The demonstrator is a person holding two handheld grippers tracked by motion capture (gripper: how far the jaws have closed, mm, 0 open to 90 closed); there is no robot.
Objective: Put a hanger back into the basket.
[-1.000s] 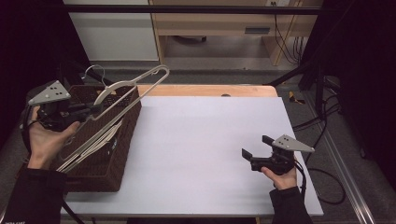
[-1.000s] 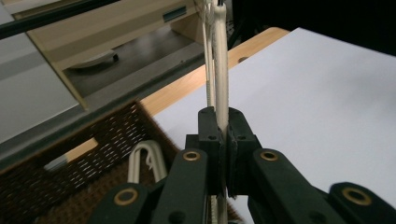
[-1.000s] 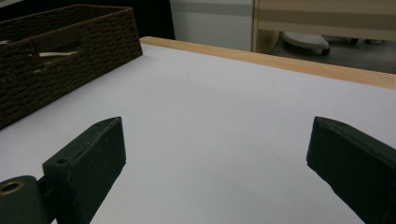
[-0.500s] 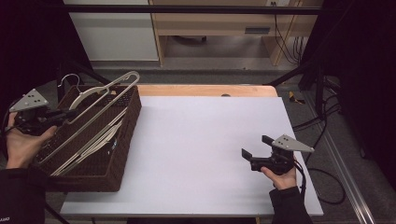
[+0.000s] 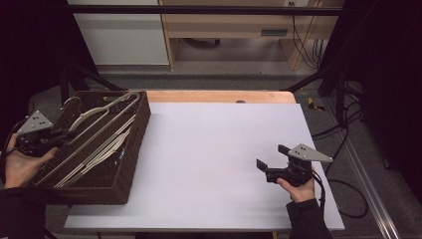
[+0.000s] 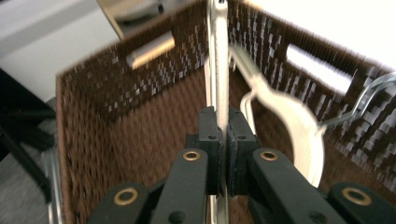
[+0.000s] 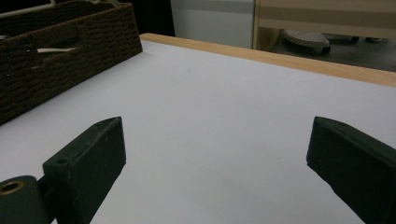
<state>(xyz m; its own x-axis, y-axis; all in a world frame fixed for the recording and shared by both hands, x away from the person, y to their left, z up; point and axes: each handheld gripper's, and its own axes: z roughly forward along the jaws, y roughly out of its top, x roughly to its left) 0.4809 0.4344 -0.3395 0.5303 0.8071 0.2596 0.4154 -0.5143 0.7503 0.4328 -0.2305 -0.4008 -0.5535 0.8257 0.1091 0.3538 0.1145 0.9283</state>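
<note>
A dark brown wicker basket [image 5: 135,149] stands on the left part of the white table [image 5: 214,149]. Several white hangers [image 5: 97,155] with metal hooks lie in it. My left gripper [image 5: 67,134] is over the basket's left side, shut on the bar of one white hanger [image 5: 107,113] that slants toward the basket's far corner. In the left gripper view the jaws [image 6: 222,135] pinch that bar [image 6: 218,70] inside the basket [image 6: 93,121], with another hanger [image 6: 294,116] to the right. My right gripper [image 5: 270,156] rests low at the table's right front, open and holding nothing [image 7: 215,154].
A wooden strip [image 5: 219,96] runs along the table's far edge. Beyond it are a white cabinet [image 5: 119,35] and a wooden shelf unit [image 5: 234,25]. Cables [image 5: 343,134] hang off the table's right side. The basket's wall [image 7: 56,60] appears at the upper left of the right gripper view.
My left gripper has moved left and down with the hanger, which now lies lower in the basket instead of rising over its rim. The right gripper has not moved.
</note>
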